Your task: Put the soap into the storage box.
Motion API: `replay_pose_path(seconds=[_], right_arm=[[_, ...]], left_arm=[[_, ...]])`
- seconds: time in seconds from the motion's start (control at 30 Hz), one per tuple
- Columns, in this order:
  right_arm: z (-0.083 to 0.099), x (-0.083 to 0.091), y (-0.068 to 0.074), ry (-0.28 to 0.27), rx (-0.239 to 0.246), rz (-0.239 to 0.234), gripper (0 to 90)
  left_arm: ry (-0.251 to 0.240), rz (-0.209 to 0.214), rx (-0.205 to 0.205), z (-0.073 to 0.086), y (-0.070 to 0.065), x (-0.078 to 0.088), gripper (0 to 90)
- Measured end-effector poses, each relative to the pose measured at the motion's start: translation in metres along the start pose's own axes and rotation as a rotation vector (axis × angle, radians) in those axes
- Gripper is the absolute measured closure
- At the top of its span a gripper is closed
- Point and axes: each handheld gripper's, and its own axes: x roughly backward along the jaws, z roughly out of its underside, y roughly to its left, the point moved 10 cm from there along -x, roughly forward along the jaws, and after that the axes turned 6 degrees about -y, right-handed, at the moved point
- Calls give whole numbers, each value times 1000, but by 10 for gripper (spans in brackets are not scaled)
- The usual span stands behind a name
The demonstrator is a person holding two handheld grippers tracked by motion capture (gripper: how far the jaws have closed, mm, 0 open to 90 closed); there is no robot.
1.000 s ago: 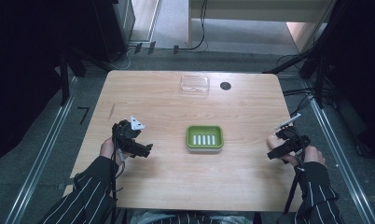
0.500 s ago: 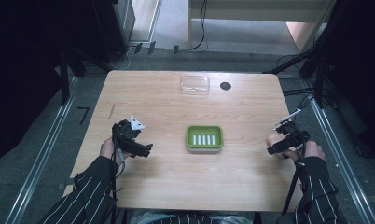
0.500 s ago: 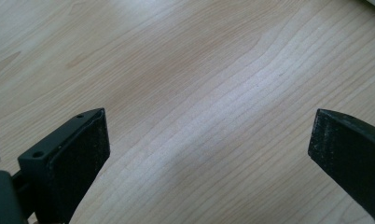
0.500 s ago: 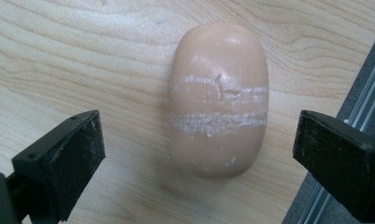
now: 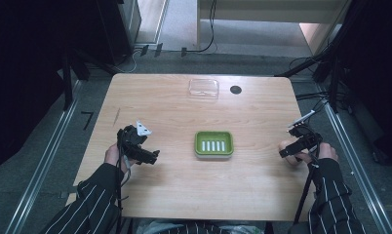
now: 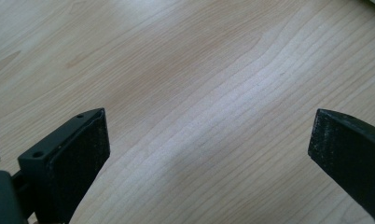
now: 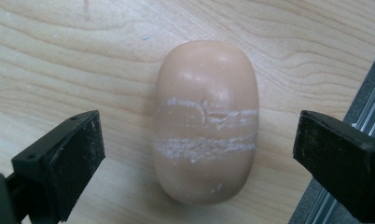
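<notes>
The bar of soap (image 7: pixel 205 122) lies on the desk (image 5: pixel 184 107) directly between the spread jaws of the right hand-held gripper (image 7: pixel 195 154), its long axis running up and down the right gripper view, across the line between the 2 jaws. In the high view it sits at the right edge of the frame, under that hand-held gripper (image 5: pixel 295 151), well apart from the green soap dish (image 5: pixel 213 144) at centre. The jaws stand wide open, holding nothing and clear of the soap's sides. The left hand-held gripper (image 5: pixel 144 155), at lower left, is also open and empty over bare wood. The right hand is plainly nearer.
</notes>
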Motion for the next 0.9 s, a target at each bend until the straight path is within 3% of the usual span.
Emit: replay_pose_path(seconds=[0.37, 0.63, 0.9], right_arm=[[-3, -13, -5, 30, 6, -9, 139], [-3, -18, -7, 44, 0, -19, 153], [-1, -21, -7, 64, -8, -25, 225]], left_arm=[[5, 0, -2, 0, 0, 0, 0], [4, -1, -2, 0, 0, 0, 0], [4, -3, -1, 0, 0, 0, 0]])
